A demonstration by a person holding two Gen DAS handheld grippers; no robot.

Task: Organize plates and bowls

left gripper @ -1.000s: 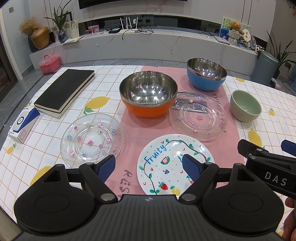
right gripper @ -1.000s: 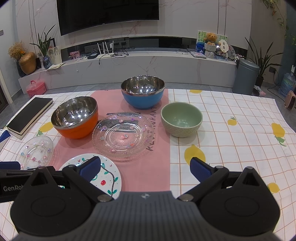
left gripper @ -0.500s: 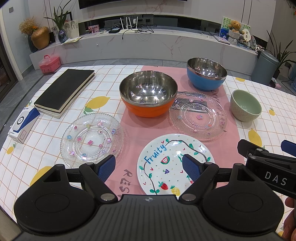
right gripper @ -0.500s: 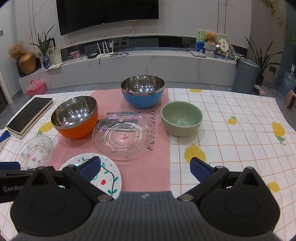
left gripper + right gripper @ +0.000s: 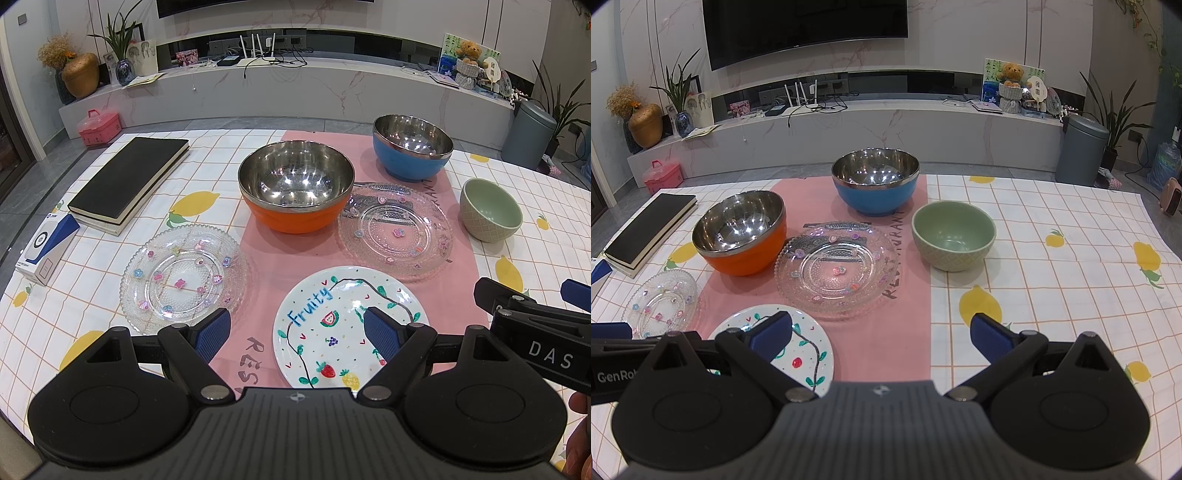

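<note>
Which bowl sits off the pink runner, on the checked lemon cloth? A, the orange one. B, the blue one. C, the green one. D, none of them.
C: the green bowl stands on the checked lemon cloth to the right of the pink runner, while the orange bowl and blue bowl both rest on the runner.

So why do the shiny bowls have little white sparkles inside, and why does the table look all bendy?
Left wrist view: room lights glare off the steel inside the orange bowl and the blue bowl. Right wrist view: the same sparkles appear, and the fisheye lens curves the tablecloth grid and darkens the corners.
</note>
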